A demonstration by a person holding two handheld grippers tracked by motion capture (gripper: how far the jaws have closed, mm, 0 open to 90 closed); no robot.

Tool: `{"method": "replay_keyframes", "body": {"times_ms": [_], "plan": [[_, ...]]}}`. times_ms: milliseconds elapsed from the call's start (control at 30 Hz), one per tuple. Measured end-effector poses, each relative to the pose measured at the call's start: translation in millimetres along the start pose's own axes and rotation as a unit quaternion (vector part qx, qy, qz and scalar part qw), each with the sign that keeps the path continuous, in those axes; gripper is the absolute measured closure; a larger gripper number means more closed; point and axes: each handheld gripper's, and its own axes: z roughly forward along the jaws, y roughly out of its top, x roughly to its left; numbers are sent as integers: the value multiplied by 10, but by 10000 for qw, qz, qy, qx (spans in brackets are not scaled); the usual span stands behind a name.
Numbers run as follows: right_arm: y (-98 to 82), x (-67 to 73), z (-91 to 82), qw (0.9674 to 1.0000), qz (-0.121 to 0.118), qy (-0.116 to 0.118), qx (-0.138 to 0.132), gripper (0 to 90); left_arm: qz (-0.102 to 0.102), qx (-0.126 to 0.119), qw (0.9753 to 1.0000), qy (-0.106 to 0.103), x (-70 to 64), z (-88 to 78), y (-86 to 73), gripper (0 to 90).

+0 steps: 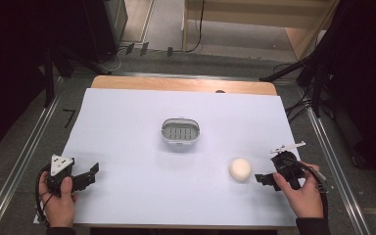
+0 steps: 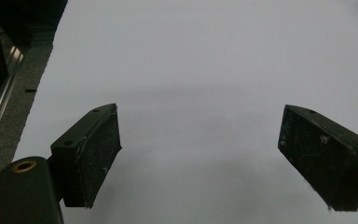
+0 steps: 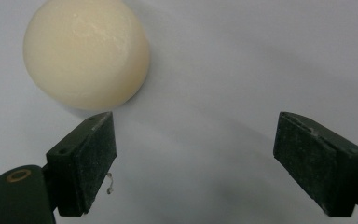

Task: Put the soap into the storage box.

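Right hand-held gripper (image 1: pixel 263 179), held wide open and empty, is seen just right of the cream soap ball (image 1: pixel 240 169) lying on the counter's (image 1: pixel 127 122) near-right part, nearer than the left hand-held gripper (image 1: pixel 92 175), also spread wide.

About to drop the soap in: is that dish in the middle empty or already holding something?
Empty. The dish shows only its slotted bottom in the high view; the soap lies apart on the table.

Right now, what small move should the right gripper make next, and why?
Probably shift the right gripper sideways until the soap lies centred between its open jaws. The soap sits just ahead of one jaw, off-centre, so closing now would miss it.
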Motion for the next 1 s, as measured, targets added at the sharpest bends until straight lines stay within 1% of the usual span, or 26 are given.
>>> {"method": "replay_keyframes", "body": {"times_ms": [133,267,367,467,533,667,1000], "plan": [[19,27,17,10000,34,24,67,135,-6,-11,10000,-2,3,-1,-1,139],[44,74,62,9999,12,22,161,134,-10,-14,10000,-12,6,-1,-1,139],[86,122,108,9997,-61,89,233,131,-11,-16,10000,-12,6,-2,-1,139],[109,147,118,9996,-88,103,247,131,-15,-3,10000,-5,6,-3,0,139],[133,181,126,9994,-159,119,268,131,-15,-4,10000,-6,6,-4,0,139],[152,214,122,9995,-177,170,213,133,-17,-4,10000,-5,6,-3,0,139],[195,291,151,9991,-249,296,182,129,-17,-4,10000,-3,6,-3,0,139]]}}
